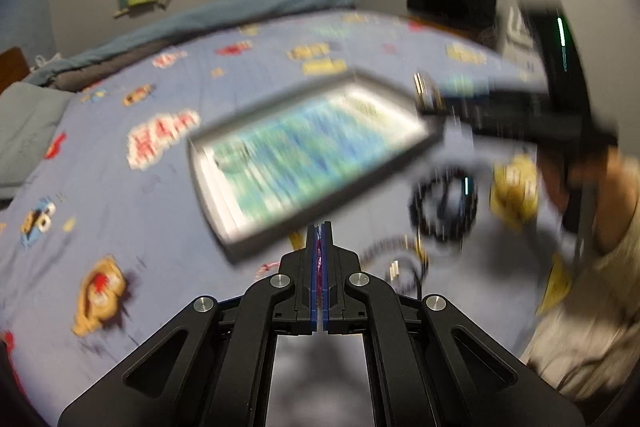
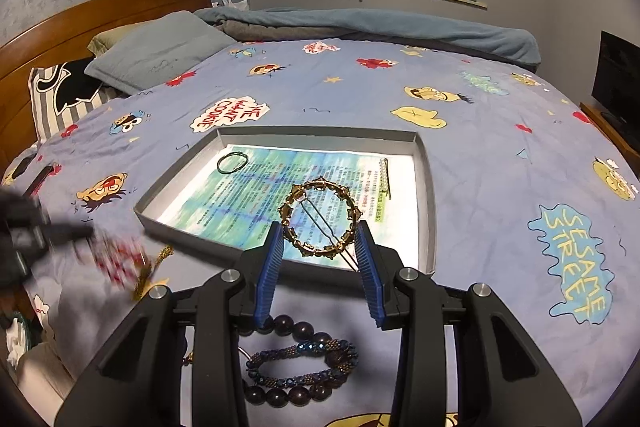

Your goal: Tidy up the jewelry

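My right gripper [image 2: 320,233] is shut on a gold ring-shaped hair clip [image 2: 320,217] and holds it over the near edge of the grey shallow box [image 2: 426,187]. The box holds a green hair tie [image 2: 233,162] and a pearl hairpin [image 2: 385,177] on a printed sheet. My left gripper [image 1: 319,229] is shut on a thin pink-red piece [image 1: 319,263], near the box's corner [image 1: 240,243]; the view is blurred. A dark bead bracelet [image 2: 298,363] and a blue beaded bracelet [image 2: 304,365] lie on the bed under my right gripper.
The bed is covered by a blue cartoon-print sheet [image 2: 500,155]. Pillows [image 2: 152,51] and a wooden headboard [image 2: 100,7] are at the far left. A gold chain [image 2: 150,267] lies left of the box. A TV [image 2: 618,83] stands at the right.
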A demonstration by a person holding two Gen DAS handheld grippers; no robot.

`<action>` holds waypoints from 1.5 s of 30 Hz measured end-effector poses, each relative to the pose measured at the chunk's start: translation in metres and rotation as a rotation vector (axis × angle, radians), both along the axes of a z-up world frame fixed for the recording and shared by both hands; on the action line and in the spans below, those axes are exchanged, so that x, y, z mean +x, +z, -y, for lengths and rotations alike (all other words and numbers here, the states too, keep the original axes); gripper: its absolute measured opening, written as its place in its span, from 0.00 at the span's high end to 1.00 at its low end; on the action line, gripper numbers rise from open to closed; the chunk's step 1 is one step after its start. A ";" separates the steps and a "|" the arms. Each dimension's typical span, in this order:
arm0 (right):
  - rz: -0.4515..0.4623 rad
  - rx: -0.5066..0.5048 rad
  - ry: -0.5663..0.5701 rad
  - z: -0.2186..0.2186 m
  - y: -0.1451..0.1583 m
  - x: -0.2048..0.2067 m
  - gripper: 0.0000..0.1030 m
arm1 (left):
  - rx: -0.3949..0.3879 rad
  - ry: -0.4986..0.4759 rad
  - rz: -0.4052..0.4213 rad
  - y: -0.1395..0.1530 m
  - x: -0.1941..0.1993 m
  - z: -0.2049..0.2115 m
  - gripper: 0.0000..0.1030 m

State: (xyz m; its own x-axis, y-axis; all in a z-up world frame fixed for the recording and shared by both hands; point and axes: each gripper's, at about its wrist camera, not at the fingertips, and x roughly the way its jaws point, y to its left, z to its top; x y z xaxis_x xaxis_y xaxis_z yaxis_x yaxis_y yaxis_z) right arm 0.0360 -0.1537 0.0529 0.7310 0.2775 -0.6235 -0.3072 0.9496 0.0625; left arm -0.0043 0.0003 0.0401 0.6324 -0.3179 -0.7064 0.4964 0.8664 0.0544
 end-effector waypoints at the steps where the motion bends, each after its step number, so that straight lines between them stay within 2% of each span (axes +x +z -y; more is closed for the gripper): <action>1: -0.002 0.002 0.000 0.000 0.000 0.000 0.64 | 0.013 -0.008 -0.008 -0.007 -0.002 0.001 0.98; 3: -0.003 0.003 0.000 0.000 -0.001 -0.001 0.64 | 0.031 -0.025 -0.034 -0.023 -0.008 0.005 0.98; 8: -0.007 0.004 0.006 -0.002 -0.002 -0.006 0.64 | 0.019 -0.048 -0.095 -0.039 -0.017 0.002 0.96; 10: -0.006 0.003 0.007 -0.003 -0.002 -0.009 0.64 | 0.017 -0.039 -0.105 -0.042 -0.019 0.000 0.90; 12: -0.006 0.004 0.010 -0.002 -0.001 -0.013 0.64 | 0.008 -0.030 -0.103 -0.041 -0.024 -0.004 0.66; 15: -0.006 0.007 0.009 -0.001 -0.001 -0.016 0.64 | -0.030 -0.013 -0.092 -0.035 -0.028 -0.016 0.66; 17: -0.008 0.006 0.007 0.000 -0.002 -0.017 0.64 | -0.028 0.040 -0.080 -0.033 -0.021 -0.024 0.66; 22: -0.013 0.003 0.006 -0.002 -0.004 -0.018 0.64 | -0.049 0.151 -0.113 -0.043 0.009 -0.044 0.68; 24: -0.016 0.001 0.008 -0.003 -0.004 -0.019 0.64 | -0.043 0.156 -0.124 -0.048 0.017 -0.043 0.85; 25: -0.016 0.001 0.008 -0.003 -0.005 -0.019 0.64 | -0.048 0.156 -0.136 -0.050 0.021 -0.043 0.88; 26: -0.016 0.001 0.008 -0.003 -0.005 -0.020 0.64 | -0.056 0.149 -0.144 -0.051 0.023 -0.043 0.96; 28: -0.017 0.000 0.008 -0.002 -0.005 -0.021 0.64 | -0.047 0.141 -0.129 -0.048 0.022 -0.040 0.97; 33: -0.013 0.005 0.001 0.001 -0.003 -0.022 0.64 | -0.052 0.113 -0.080 -0.026 0.014 -0.036 0.97; 38: -0.006 0.014 -0.007 0.005 0.004 -0.018 0.64 | -0.081 0.106 -0.006 0.016 0.011 -0.037 0.97; 42: 0.017 0.005 -0.021 0.006 0.015 -0.004 0.64 | -0.107 0.135 0.071 0.057 0.026 -0.039 0.97; 45: 0.029 -0.024 -0.044 0.004 0.017 0.017 0.64 | -0.135 0.166 0.101 0.072 0.046 -0.037 0.97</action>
